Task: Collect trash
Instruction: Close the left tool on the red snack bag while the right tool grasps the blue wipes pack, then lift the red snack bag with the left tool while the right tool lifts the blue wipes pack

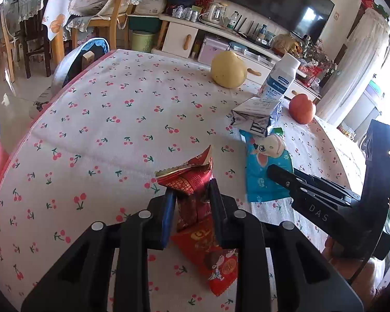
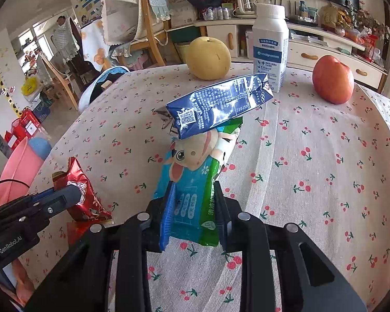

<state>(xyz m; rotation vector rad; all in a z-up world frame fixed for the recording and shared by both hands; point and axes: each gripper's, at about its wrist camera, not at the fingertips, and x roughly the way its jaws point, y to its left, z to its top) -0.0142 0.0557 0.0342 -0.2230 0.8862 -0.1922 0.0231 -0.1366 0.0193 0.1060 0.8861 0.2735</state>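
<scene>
While the left gripper [image 1: 192,195] pinches the red wrapper [image 1: 192,182] at lower centre, its lower part hidden between the fingers, the right gripper [image 2: 193,195] clamps the blue packet [image 2: 189,182], whose top disappears under a crushed carton [image 2: 218,106].

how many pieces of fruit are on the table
2: a yellow pear at the far edge left of the white bottle, and a red apple to its right.
</scene>
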